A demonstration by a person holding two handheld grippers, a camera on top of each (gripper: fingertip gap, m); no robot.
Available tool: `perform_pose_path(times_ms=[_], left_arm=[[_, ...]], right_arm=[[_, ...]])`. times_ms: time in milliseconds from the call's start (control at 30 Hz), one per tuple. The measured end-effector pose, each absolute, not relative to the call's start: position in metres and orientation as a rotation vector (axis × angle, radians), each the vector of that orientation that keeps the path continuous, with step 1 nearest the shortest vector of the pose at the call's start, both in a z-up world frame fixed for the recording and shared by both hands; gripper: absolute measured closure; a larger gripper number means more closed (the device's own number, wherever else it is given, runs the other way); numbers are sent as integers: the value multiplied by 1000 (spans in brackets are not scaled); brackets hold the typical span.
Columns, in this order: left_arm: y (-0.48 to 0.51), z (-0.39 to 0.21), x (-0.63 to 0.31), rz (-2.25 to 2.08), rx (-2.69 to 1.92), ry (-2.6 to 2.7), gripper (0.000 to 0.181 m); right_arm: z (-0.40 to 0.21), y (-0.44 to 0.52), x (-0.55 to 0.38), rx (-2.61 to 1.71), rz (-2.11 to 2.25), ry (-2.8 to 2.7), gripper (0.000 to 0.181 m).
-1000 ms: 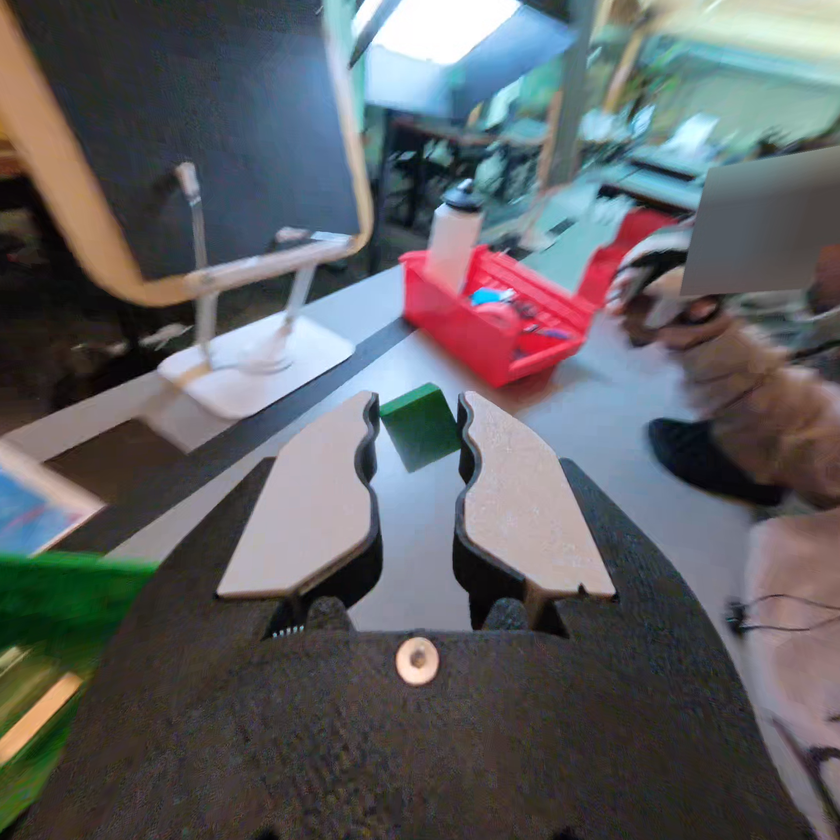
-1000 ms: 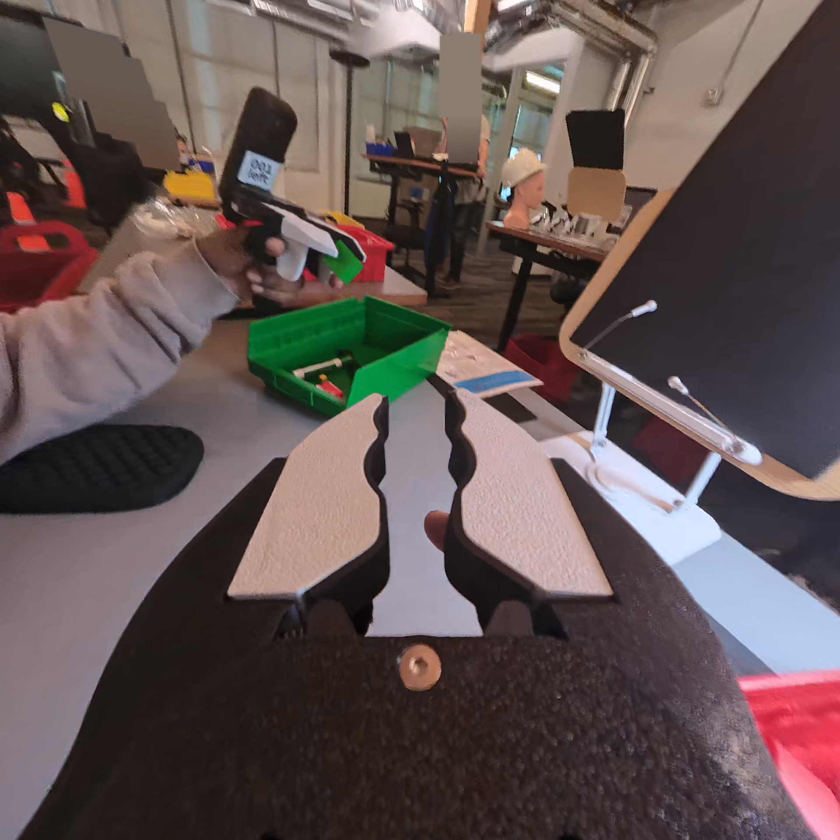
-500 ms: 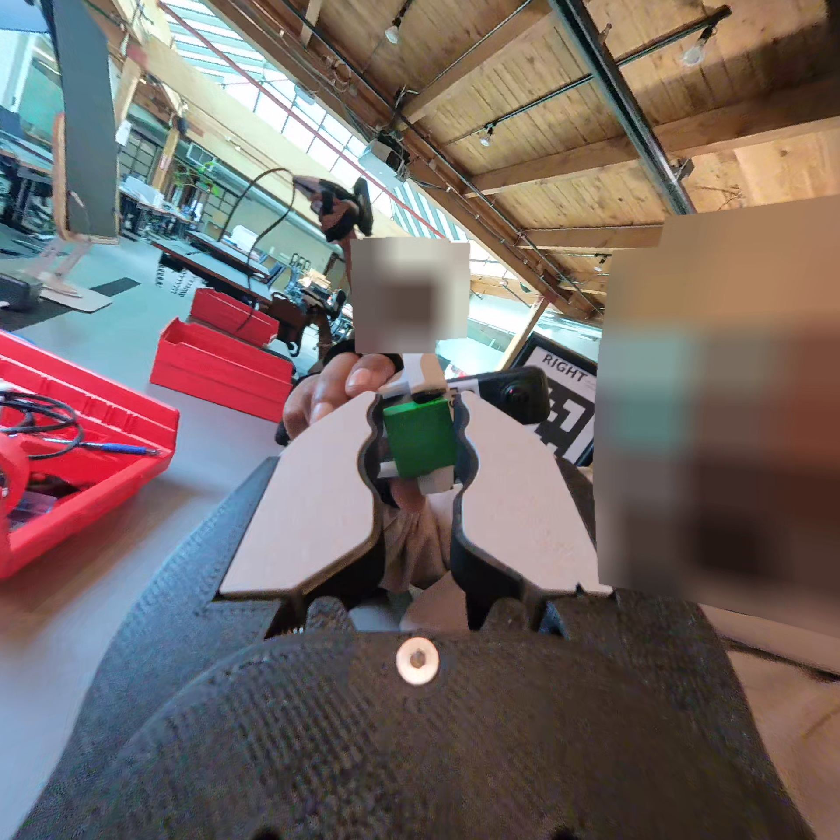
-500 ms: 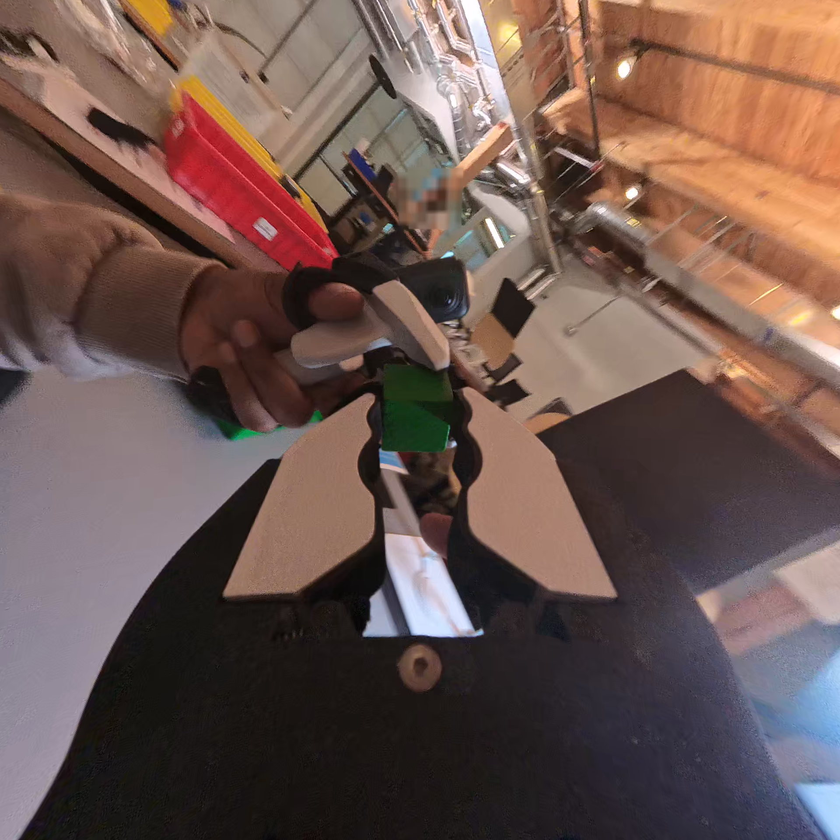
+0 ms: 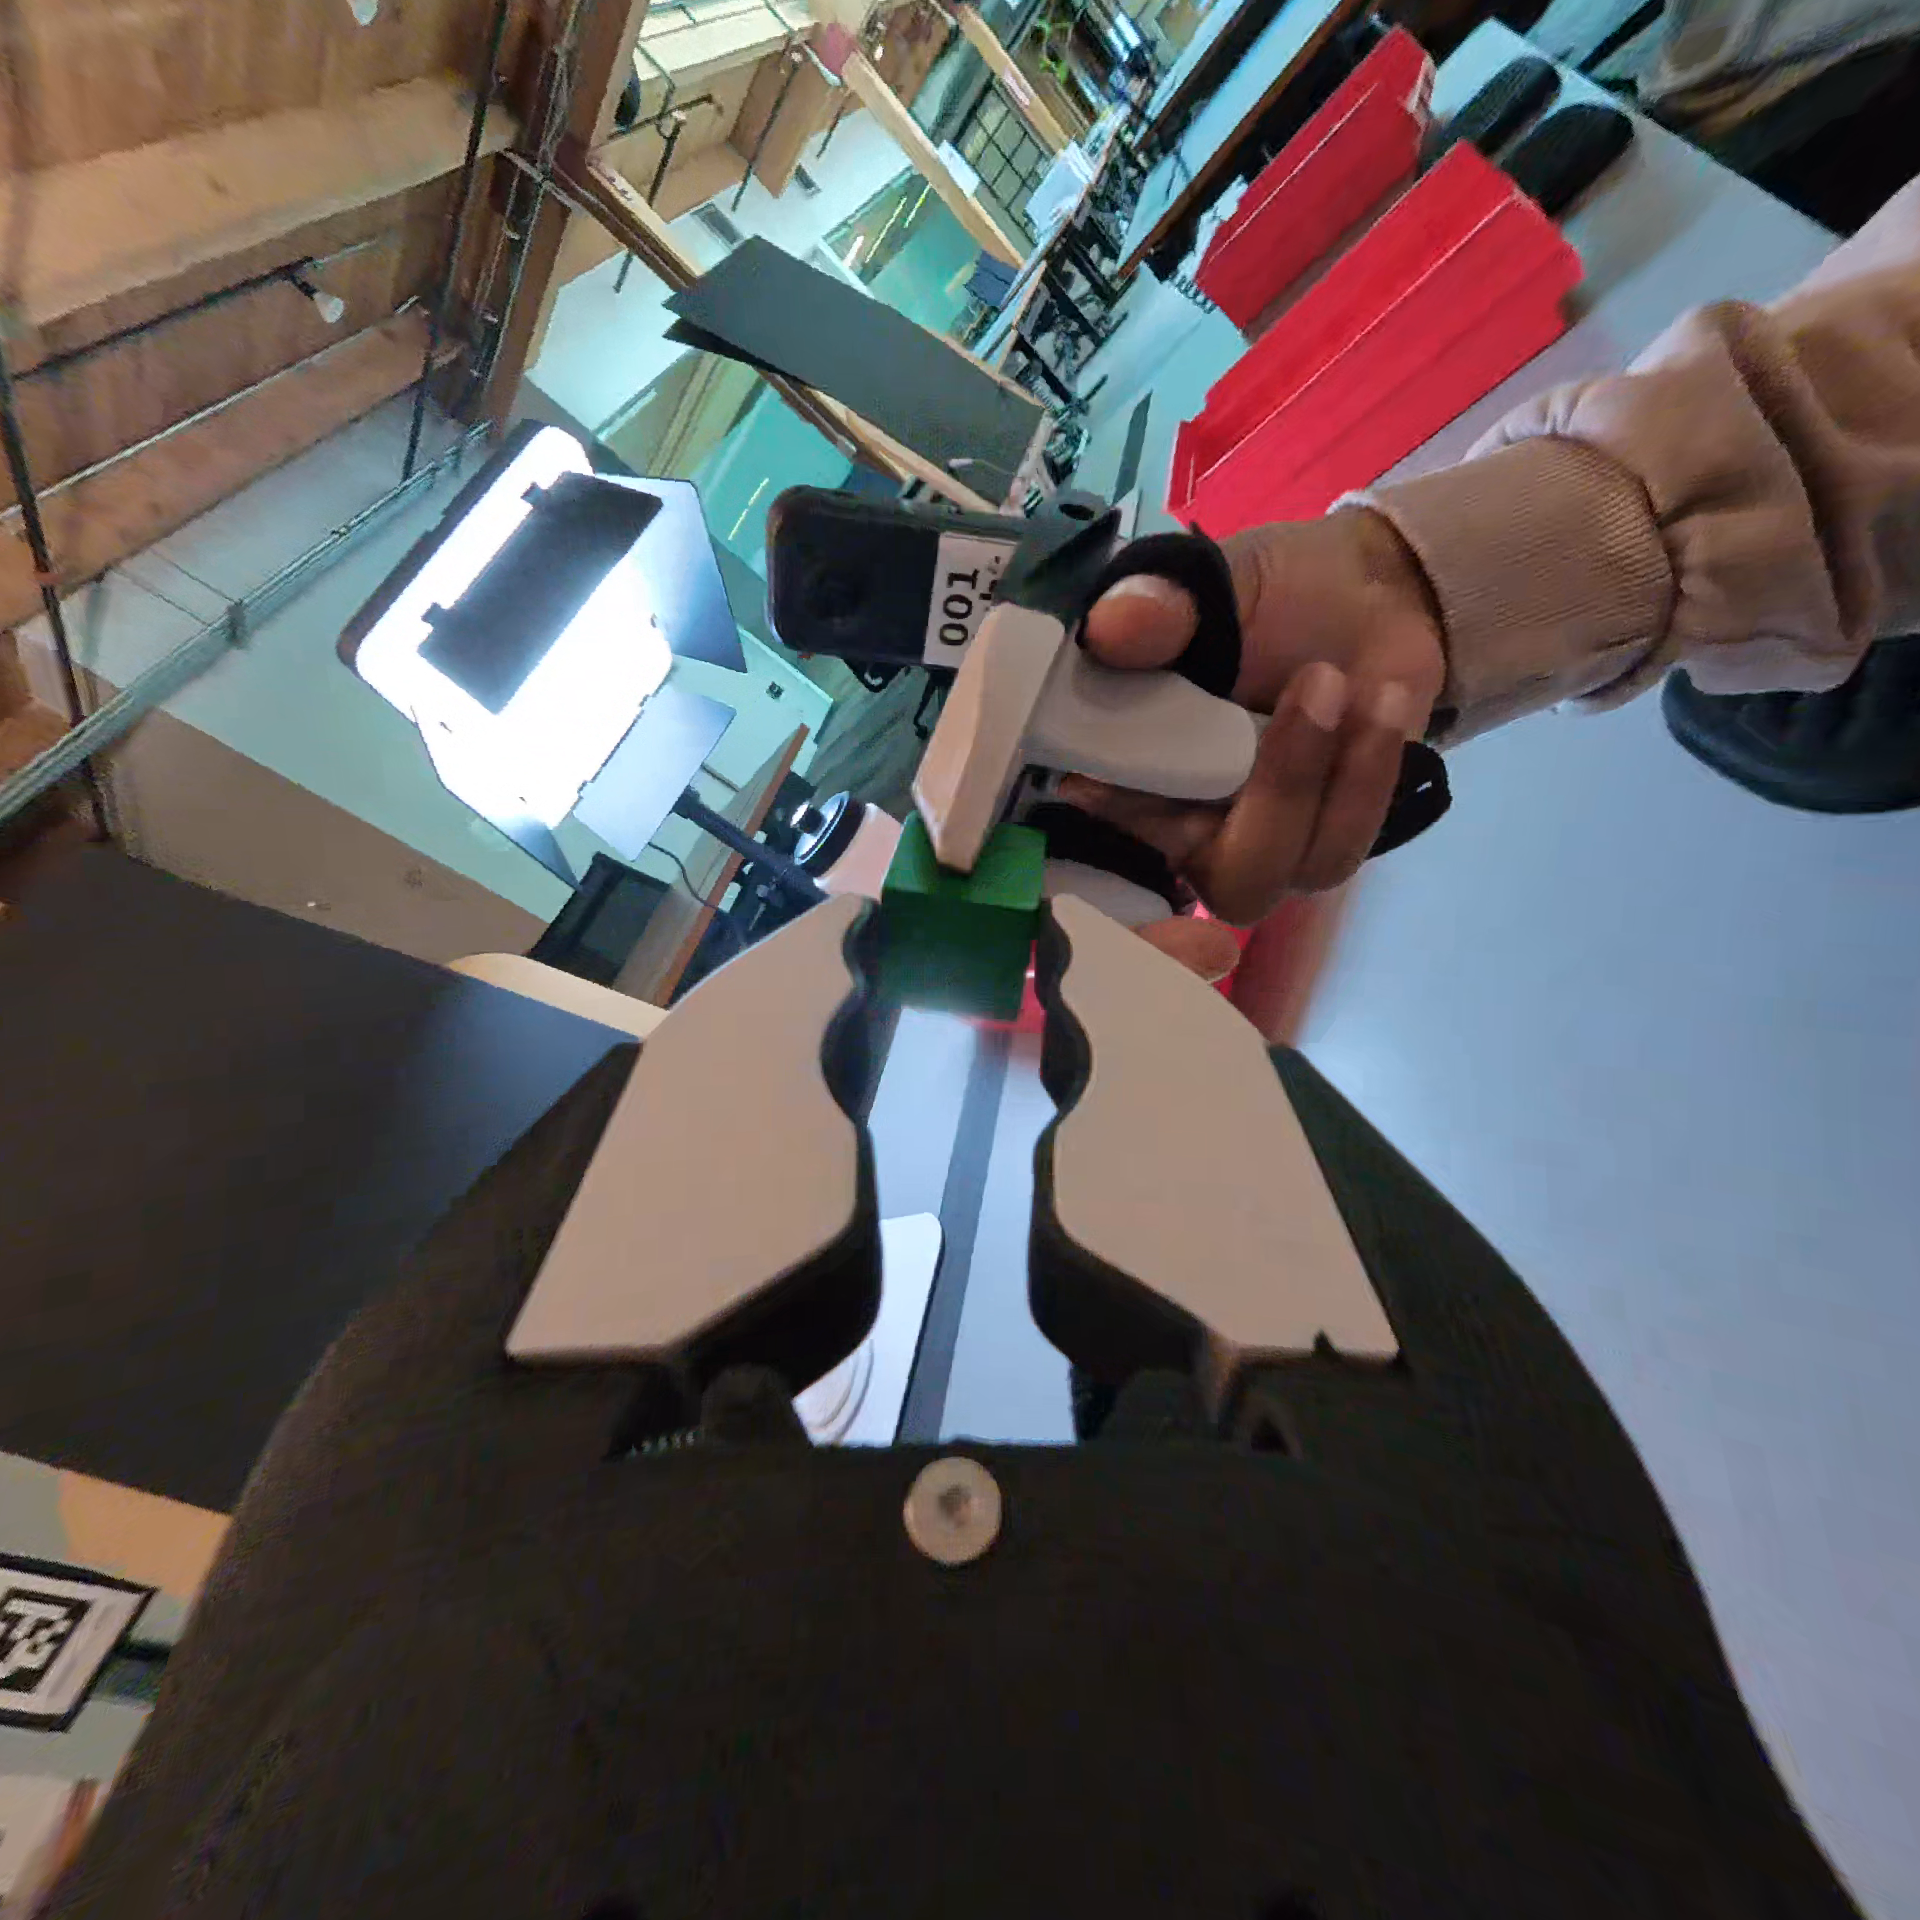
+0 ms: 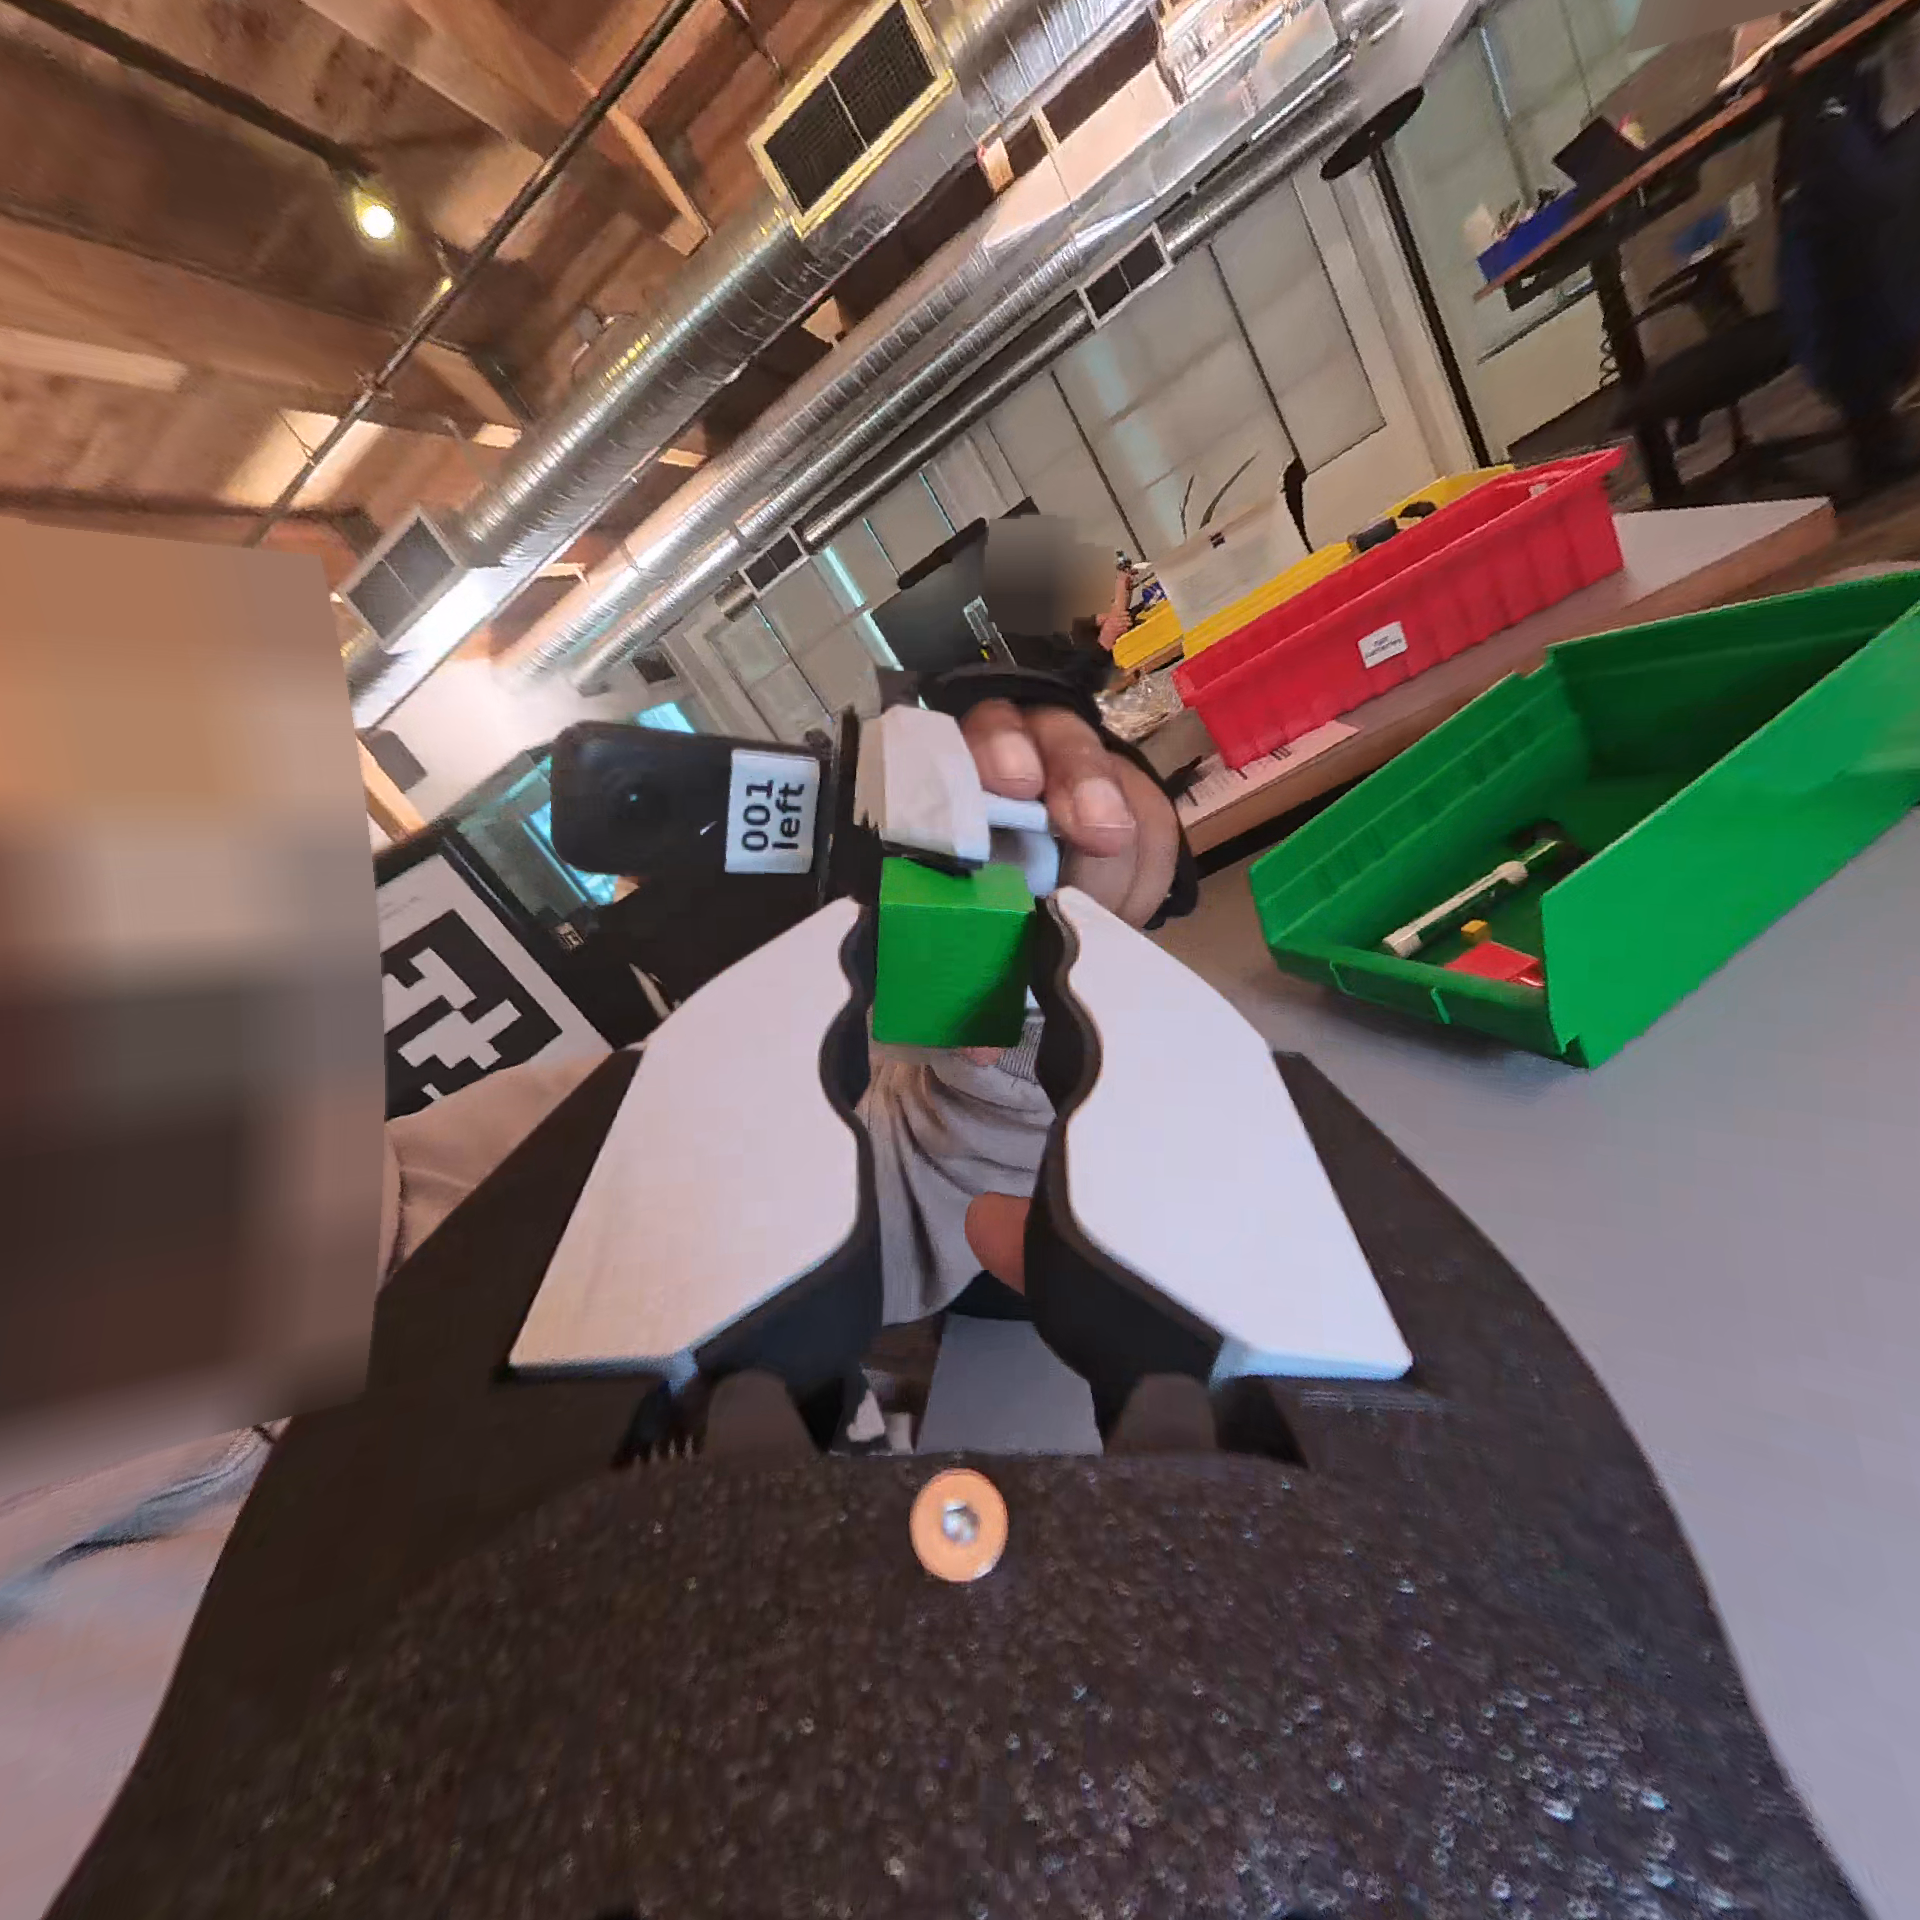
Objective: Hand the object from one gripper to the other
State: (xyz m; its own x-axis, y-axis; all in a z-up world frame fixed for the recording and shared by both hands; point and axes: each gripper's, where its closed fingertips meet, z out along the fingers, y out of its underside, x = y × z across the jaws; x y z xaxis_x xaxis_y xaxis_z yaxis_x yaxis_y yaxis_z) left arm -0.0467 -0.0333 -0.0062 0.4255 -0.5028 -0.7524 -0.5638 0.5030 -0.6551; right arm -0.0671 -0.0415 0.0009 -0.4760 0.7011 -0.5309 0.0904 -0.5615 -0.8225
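A green block point(image 5: 961, 935) is held in the air between the fingertips of my left gripper point(image 5: 956, 920), whose jaws are closed on its sides. A hand brings my right gripper in from the upper right, and one of its fingers point(image 5: 987, 727) lies on the block's top face. In the right wrist view the same green block point(image 6: 951, 961) sits between the tips of my right gripper point(image 6: 951, 920), closed on it. The left gripper's finger point(image 6: 920, 795) presses on the block from above. Both grippers grip the block crosswise.
The grey table point(image 5: 1610, 1195) lies below. A green bin point(image 6: 1662, 831) with small items, a red bin point(image 6: 1403, 623) and a yellow one stand on it. Red bins point(image 5: 1382, 312), a black board point(image 5: 208, 1143) and a light panel point(image 5: 551, 644) are nearby.
A second ago my left gripper held the block alone and my right gripper was empty and apart. They met, the right closed on the block, and both have turned together.
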Motion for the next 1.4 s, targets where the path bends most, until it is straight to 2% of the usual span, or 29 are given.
perform_pose_path(times_ms=[100, 167, 267, 433, 600, 667, 733, 800, 900, 967, 1167, 1300, 1400], left_arm=[[-29, -5, -50, 19, -1176, 1163, 153], [-25, 3, -56, -124, -1222, 1067, 153], [-19, 20, -70, -510, -1278, 835, 153], [-17, 48, -85, -1277, -1176, 426, 154], [-16, 39, -67, -1578, -1132, 255, 154], [-19, 32, -51, -1627, -1151, 252, 154], [-22, 28, -39, -1674, -1162, 251, 153], [-24, 26, -33, -1680, -1171, 260, 154], [-23, 25, -34, -1538, -1206, 358, 150], [-25, 25, -36, -1293, -1218, 521, 136], [-43, -7, -26, -474, -1236, 1110, 122], [-41, -14, -27, 22, -1053, 1242, 132], [-53, -11, -17, 39, -944, 1257, 136]], right_arm=[[3, -36, -67, -1285, 2057, -1162, 151], [8, -22, -63, -1206, 1826, -1148, 142], [24, -3, -47, -991, 1351, -1112, 133], [42, -12, -35, -583, 622, -1001, 140], [34, -19, -54, -600, 473, -997, 133], [32, -18, -55, -586, 418, -1012, 135], [27, -17, -56, -556, 314, -1051, 149], [26, -18, -52, -520, 249, -1074, 152], [26, -14, -50, -676, 530, -1151, 153], [18, -15, -49, -865, 867, -1252, 153], [2, -47, -36, -1143, 1654, -1461, 153], [2, -73, -27, -1093, 2017, -1558, 153], [-2, -88, -20, -976, 2153, -1649, 153]])
